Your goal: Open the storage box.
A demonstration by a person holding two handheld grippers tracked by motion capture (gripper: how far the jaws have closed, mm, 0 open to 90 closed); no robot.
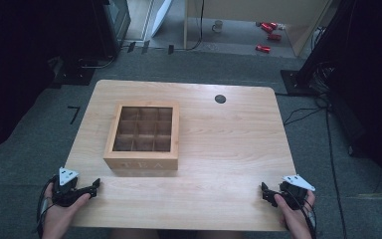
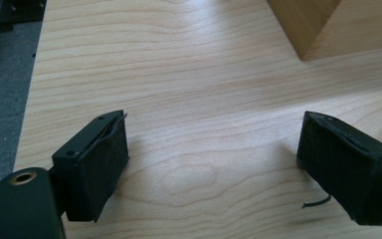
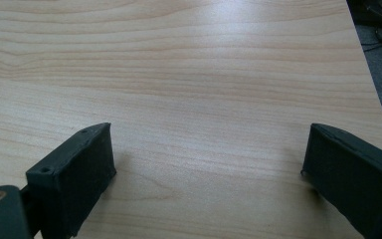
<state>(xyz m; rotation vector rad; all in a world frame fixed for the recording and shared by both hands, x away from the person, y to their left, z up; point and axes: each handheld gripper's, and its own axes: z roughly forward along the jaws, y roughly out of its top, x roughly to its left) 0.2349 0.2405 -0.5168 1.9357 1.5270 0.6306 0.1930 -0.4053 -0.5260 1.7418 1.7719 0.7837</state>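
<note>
On the table's (image 1: 229, 149) left half, nearer its front edge, sits a closed wooden tea box (image 1: 142, 135); left gripper (image 1: 93, 187) at the front left corner and right gripper (image 1: 266, 191) at the front right rest with jaws wide apart, empty

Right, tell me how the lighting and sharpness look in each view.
High view: dim, dark surroundings, soft; tea box lid glass shows no glare. Left gripper view: sharp wood grain, faint sheen on the table. Right gripper view: a broad pale glare band across the tabletop.
</note>
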